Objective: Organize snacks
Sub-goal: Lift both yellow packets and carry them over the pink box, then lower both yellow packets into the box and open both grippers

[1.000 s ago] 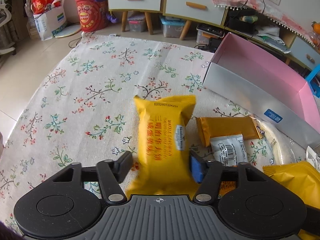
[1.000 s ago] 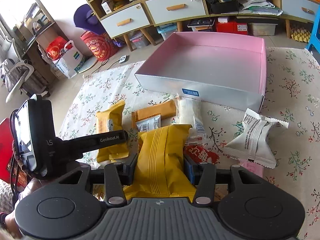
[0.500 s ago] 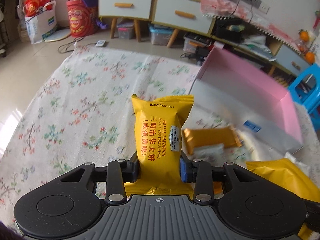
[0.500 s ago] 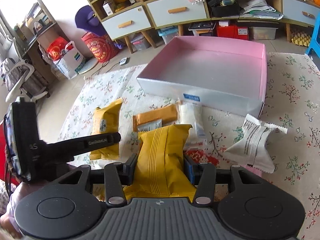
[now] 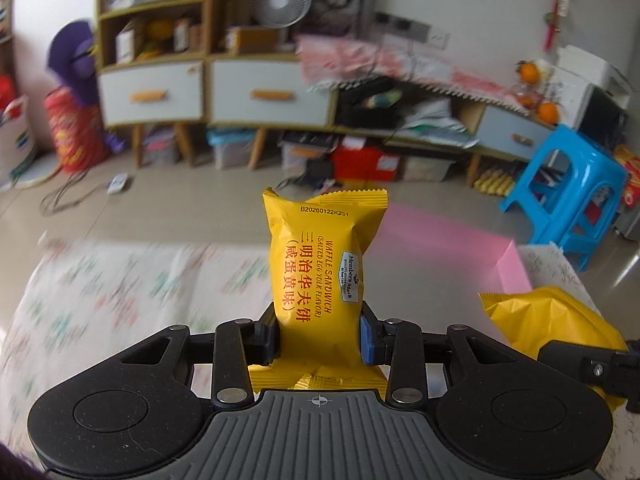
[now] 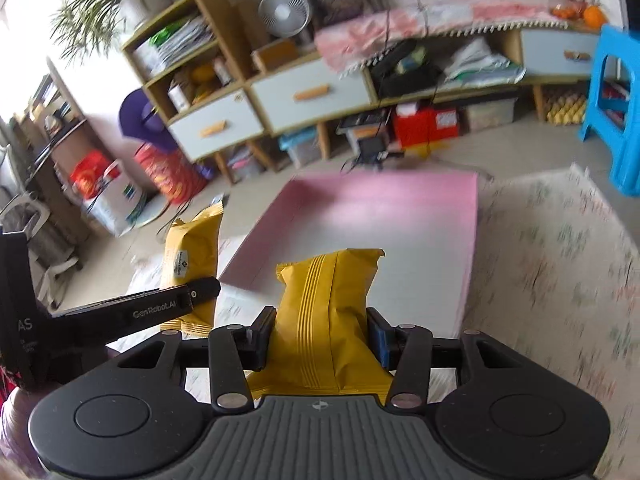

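Note:
My left gripper [image 5: 319, 340] is shut on a yellow waffle sandwich packet [image 5: 320, 264], printed side up, held in the air above the floral tablecloth [image 5: 120, 288]. My right gripper [image 6: 320, 338] is shut on a second yellow snack packet [image 6: 326, 308], seam side up, held over the near edge of the pink box [image 6: 380, 224]. The left gripper and its packet [image 6: 192, 256] show at the left of the right wrist view. The right-hand packet [image 5: 548, 320] shows at the right of the left wrist view, with the pink box [image 5: 440, 248] behind.
A blue plastic stool [image 5: 568, 196] stands beyond the table at the right. Drawer cabinets [image 5: 216, 92] and shelves line the far wall. The tablecloth [image 6: 552, 272] extends right of the box. The other snacks on the table are out of sight.
Both grippers have lifted with their packets and tilted up toward the room. The table snacks have dropped out of view. The right packet now hangs over the pink box's near edge.

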The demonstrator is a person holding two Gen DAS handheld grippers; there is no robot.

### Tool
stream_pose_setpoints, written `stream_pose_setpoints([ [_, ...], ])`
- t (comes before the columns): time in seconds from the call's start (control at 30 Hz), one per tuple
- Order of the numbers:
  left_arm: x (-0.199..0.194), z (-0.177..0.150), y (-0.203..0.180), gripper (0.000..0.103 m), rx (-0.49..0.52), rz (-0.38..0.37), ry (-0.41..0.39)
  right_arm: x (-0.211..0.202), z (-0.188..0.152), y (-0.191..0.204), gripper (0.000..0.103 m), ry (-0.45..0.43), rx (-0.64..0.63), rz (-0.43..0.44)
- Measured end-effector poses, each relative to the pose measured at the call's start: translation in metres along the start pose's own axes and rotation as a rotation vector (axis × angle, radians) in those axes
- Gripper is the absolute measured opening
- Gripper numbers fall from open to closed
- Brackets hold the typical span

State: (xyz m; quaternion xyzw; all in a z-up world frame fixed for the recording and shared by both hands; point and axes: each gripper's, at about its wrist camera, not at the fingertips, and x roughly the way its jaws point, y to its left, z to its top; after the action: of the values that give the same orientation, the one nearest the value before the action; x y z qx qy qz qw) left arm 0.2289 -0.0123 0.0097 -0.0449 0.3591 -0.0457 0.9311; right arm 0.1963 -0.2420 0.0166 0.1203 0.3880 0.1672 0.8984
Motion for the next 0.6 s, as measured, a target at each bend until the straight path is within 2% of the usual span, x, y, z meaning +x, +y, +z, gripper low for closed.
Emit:
stream_pose_setpoints([
  [0.17, 0.044, 0.005, -0.01, 0.035, 0.059, -0.032, -0.024, 0.028, 0.016, -0.02, 0.035, -0.054, -0.013, -0.027],
  [0.3, 0.068, -0.004, -0.011, 0.035, 0.102, -0.017, 0.003, 0.05, 0.017, -0.027, 0.035, -0.068, -0.027, -0.023],
  [0.5, 0.071, -0.031, -0.006, 0.036, 0.202, -0.002, 0.038, 0.081, 0.005, -0.028, 0.035, -0.031, -0.098, -0.05],
  [0.6, 0.063, -0.035, -0.002, 0.036, 0.181, 0.01, 0.045, 0.087, 0.0, -0.026, 0.035, -0.011, -0.126, -0.069],
])
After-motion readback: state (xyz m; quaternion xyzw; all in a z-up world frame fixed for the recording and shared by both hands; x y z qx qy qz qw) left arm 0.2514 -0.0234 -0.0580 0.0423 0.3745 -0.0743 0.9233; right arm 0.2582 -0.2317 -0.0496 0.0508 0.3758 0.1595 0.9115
